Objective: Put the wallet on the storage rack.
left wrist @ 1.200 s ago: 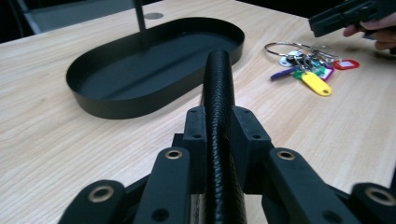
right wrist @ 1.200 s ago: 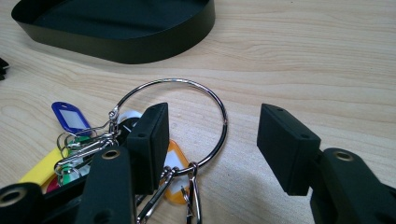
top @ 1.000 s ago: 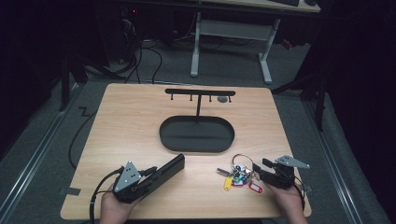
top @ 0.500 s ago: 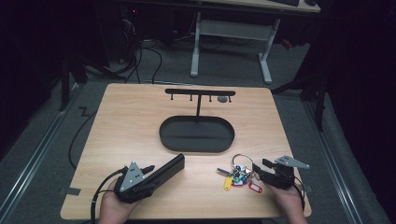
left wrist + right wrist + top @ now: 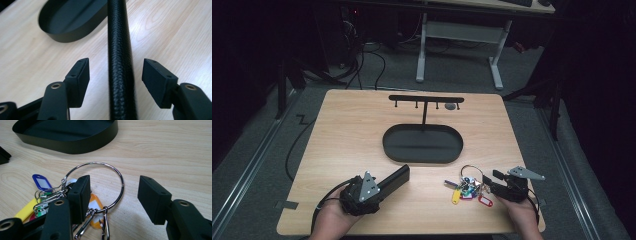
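Observation:
A long black case with a pebbled leather surface (image 5: 120, 50) lies on the wooden table, running between the jaws of my left gripper (image 5: 116, 72). Those jaws have just been opening, and both pads (image 5: 82, 72) stand clear of the case. From above, the case (image 5: 399, 175) sticks out from the left gripper (image 5: 384, 184) toward the tray. My right gripper (image 5: 113, 195) is open and low over a large steel key ring (image 5: 96, 163). Blue (image 5: 41, 182), yellow (image 5: 25, 210) and orange (image 5: 93, 206) tags hang on the ring. The bunch (image 5: 467, 187) lies just left of the right gripper (image 5: 493, 182).
A black oval tray (image 5: 422, 145) sits mid-table with nothing in it. Behind it a black T-shaped stand with small hooks (image 5: 426, 98) rises. The table's front edge (image 5: 412, 234) runs close under both hands. Cables and desk legs are on the floor beyond.
My left gripper's jaws have spread apart and let go of the black case, which rests on the table. The right gripper and the keys have kept still.

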`<action>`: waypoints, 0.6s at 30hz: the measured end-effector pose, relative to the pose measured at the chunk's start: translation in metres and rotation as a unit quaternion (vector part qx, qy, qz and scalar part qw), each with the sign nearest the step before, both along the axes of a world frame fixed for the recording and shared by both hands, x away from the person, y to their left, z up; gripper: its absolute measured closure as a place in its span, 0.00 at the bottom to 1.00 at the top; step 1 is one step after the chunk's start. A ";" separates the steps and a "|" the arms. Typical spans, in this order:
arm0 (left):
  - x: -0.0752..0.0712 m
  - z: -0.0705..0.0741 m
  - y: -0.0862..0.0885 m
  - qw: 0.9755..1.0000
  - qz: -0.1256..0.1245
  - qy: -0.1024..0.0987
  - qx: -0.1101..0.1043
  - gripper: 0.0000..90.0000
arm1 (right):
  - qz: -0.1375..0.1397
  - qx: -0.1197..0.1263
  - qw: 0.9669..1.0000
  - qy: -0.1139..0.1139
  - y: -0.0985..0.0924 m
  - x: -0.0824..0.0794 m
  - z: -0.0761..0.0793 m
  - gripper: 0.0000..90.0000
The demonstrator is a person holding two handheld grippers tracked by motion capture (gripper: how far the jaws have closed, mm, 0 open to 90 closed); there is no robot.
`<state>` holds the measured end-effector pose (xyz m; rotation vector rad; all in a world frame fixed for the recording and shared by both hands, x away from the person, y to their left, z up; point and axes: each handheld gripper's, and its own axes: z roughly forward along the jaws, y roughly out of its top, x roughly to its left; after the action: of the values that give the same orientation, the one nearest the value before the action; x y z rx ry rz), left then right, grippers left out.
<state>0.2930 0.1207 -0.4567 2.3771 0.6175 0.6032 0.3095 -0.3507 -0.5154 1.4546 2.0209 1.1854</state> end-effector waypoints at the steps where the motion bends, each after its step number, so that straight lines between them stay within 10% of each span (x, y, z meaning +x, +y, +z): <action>1: 0.001 0.003 0.000 1.000 0.000 0.004 0.005 0.44 | 0.001 0.001 1.000 0.000 0.000 0.000 0.000 0.49; 9: 0.014 0.015 -0.002 0.998 -0.009 0.063 0.024 0.44 | 0.004 0.003 1.000 0.002 0.001 0.001 0.000 0.49; 18: 0.023 0.016 -0.015 0.989 -0.014 0.115 0.091 0.46 | 0.004 0.003 1.000 0.006 0.001 0.001 -0.002 0.49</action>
<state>0.3163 0.1058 -0.4412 2.6456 0.6514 0.3897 0.3108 -0.3498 -0.5172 1.4614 2.0357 1.1883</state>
